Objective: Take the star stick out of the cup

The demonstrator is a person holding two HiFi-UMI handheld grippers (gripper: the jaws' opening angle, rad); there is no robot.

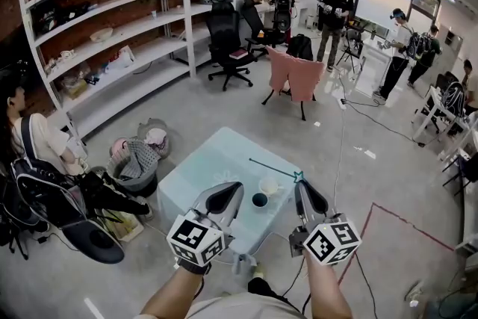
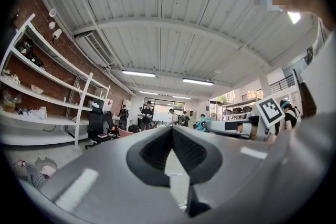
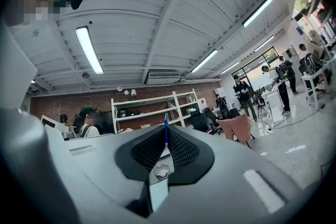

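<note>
Low in the middle of the frame, the right gripper (image 1: 301,187) jaws pinch the star stick (image 1: 272,167) near its star, above the cup (image 1: 269,185) on the desk (image 1: 216,157). It looks thin and light, so squeeze gently. The left gripper (image 1: 228,194) jaws are closed on nothing.

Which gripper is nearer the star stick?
Right. The right gripper is clamped on the star stick near its star end. The left gripper is shut on nothing, across the white cup from it.
</note>
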